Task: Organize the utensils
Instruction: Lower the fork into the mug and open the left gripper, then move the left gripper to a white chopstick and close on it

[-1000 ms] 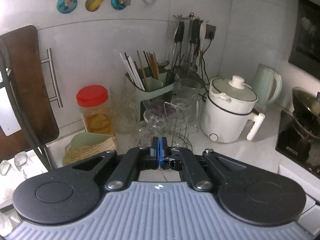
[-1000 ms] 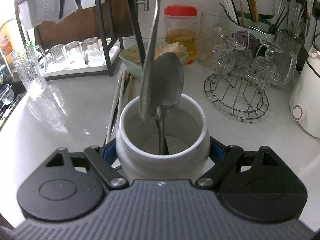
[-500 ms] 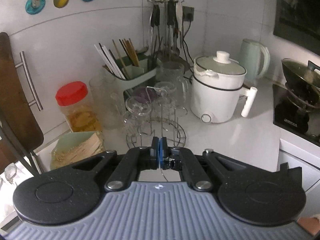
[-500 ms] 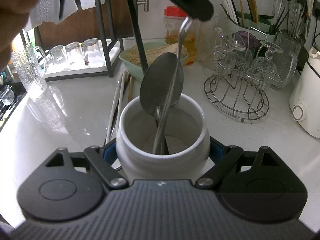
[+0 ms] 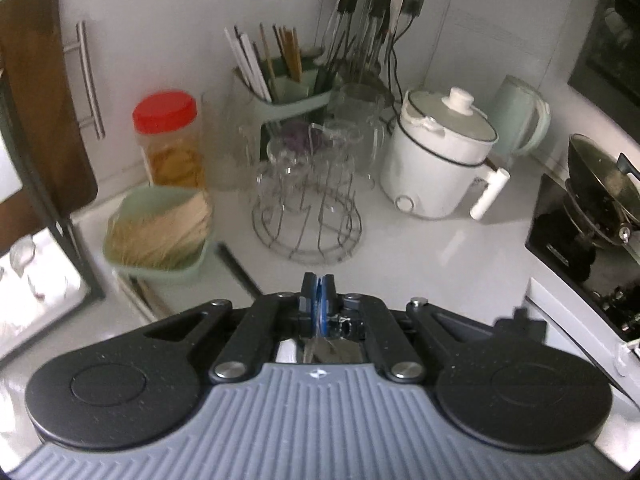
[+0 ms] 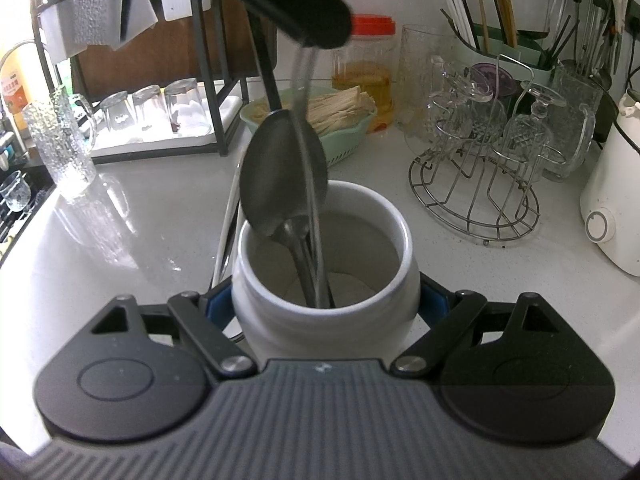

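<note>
The right gripper (image 6: 326,300) is clamped round the white jar (image 6: 325,276) on the counter, w/ one spoon (image 6: 282,172) already standing in it. The left gripper (image 6: 320,36), pinched tight on a second utensil's handle (image 6: 306,128), hangs directly above the jar mouth. The handle's long axis runs near vertical, its lower end already inside the rim, so the drop looks to be straight down.

The right gripper (image 6: 326,300) clamps a white ceramic jar (image 6: 325,280) on the white counter (image 6: 500,280). 1 spoon (image 6: 284,172) stands bowl-up inside. From the far left the left gripper (image 6: 324,36), pinched shut, holds a blurred utensil handle (image 6: 306,128) reaching down into the jar. A wire glass rack (image 6: 476,196) sits to the right
</note>
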Demonstrator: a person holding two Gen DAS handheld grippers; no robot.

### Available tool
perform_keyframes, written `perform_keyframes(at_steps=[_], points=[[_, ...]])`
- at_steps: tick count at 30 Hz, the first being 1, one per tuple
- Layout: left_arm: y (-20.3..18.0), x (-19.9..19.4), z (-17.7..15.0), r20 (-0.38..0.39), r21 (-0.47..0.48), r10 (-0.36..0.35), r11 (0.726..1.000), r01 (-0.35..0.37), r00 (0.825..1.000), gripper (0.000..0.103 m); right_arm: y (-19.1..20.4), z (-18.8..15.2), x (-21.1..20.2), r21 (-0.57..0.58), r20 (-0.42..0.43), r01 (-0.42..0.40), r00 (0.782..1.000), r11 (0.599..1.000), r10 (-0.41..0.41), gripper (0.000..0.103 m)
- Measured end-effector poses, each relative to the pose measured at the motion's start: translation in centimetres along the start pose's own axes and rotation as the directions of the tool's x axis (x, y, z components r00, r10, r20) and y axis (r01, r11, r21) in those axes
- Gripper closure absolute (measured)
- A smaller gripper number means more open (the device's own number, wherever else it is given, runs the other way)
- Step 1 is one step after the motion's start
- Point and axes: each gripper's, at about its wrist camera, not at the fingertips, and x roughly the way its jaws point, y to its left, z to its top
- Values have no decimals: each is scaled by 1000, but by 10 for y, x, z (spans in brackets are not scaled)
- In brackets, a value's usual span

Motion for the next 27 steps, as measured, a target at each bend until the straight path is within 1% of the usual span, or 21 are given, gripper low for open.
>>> perform_keyframes(at_steps=[6,9,10,13,19,23,25,27], points=[[8,-9,-3,-91,-53,-34,998,29,995,99,0,0,-1,-8,-1,-9,1000,1000,9,12],[9,-11,-1,-123,-60,-46,997,38,991,98,1,1,0,-13,-4,-8,1000,1000,8,12],[10,-11,-1,-141,-64,-48,997,40,989,98,1,1,0,-12,-4,-8,1000,1000,8,12],[10,-6,2,-201,-91,-86,993,69,976,97,0,0,0,-19,-1,-12,1000,1000,12,12],[8,5,2,-223,-101,-84,993,63,971,96,0,1,0,-17,-6,-16,1000,1000,16,12],[13,13,-4,-244,-149,-84,988,48,966,96,-1,2,1,-14,-14,-16,1000,1000,16,12],[16,14,-6,-236,-182,-109,981,66,965,96,-1,2,1,-12,-15,-15,1000,1000,14,12],[17,9,-6,-197,-195,-98,979,59,975,96,-1,1,1,-14,-9,-15,1000,1000,15,12]])
